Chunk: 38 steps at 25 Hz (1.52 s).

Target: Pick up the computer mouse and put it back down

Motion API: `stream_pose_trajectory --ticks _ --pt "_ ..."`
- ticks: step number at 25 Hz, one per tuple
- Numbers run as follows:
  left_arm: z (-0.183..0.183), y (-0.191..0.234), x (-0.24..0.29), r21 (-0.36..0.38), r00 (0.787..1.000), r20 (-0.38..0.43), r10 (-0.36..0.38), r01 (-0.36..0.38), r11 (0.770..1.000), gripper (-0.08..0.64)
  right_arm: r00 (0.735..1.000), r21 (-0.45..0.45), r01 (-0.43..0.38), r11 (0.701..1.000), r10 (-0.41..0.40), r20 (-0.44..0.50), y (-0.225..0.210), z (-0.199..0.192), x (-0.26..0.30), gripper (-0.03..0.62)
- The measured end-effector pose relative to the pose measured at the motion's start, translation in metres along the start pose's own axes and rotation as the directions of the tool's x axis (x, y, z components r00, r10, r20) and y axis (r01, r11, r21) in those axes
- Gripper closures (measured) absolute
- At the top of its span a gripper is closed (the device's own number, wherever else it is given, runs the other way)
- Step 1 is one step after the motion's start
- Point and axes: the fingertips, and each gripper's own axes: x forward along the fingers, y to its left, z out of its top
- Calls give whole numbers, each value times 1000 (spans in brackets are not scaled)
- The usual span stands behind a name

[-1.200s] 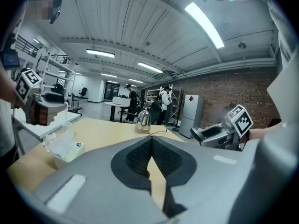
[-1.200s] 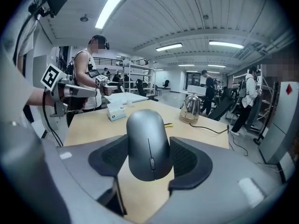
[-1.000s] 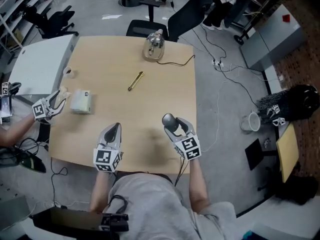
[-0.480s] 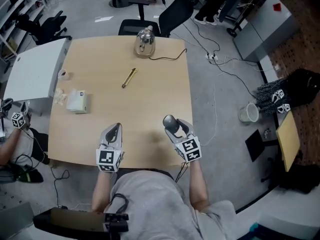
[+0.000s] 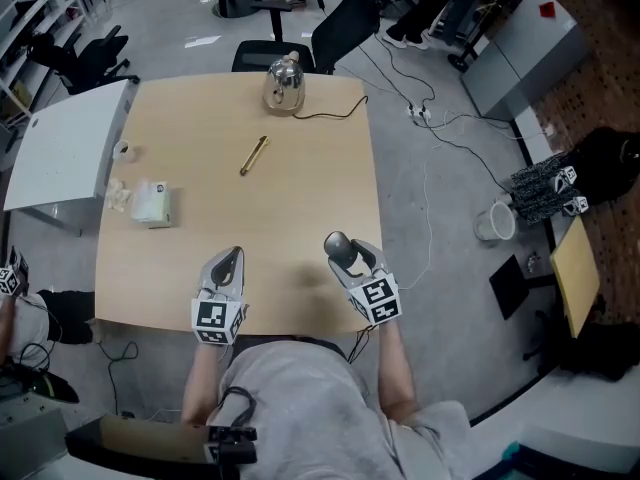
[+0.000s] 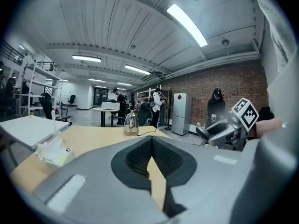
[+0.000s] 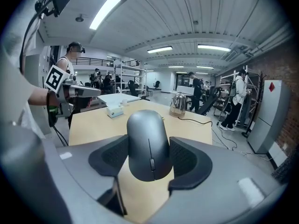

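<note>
Little has shifted: the right tool (image 5: 347,254) still clamps the computer mouse (image 5: 337,242) near the table's (image 5: 300,168) near-right corner, apparently lifted, while the left tool (image 5: 229,258) stays closed and empty, so the put-down remains.

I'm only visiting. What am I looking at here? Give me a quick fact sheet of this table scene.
Surface: wooden table
Right hand-held gripper: closed on a grey computer mouse
Left hand-held gripper: jaws together, nothing between them
Far edge: metal kettle with a dark cord
Middle: slim gold-coloured stick
Left side: tissue box
</note>
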Motion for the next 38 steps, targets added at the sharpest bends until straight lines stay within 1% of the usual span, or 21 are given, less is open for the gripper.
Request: stream_pose_trajectory --ticks 9,16,22,27,31,38 --pt "1 0 0 -9 1000 -1 17 -17 1000 540 1000 -24 -14 1000 14 -10 -2 -2 -1 313" --pt "-5 8 -8 -22 999 -7 49 -49 999 540 998 -79 -65 995 63 -32 9 2 10 313" --pt "-7 13 -16 -31 996 -3 84 -84 996 540 992 -131 -124 984 120 -40 23 8 20 313" --pt "-9 23 -30 -37 992 0 125 -125 991 540 979 -187 -201 962 195 -50 47 16 33 313" --pt "-14 38 -43 -45 985 -4 173 -173 984 540 966 -228 -259 939 253 -53 68 27 49 313" --pt "-19 67 -73 -71 960 -3 278 -278 958 540 930 -278 -367 888 361 -75 106 43 77 313"
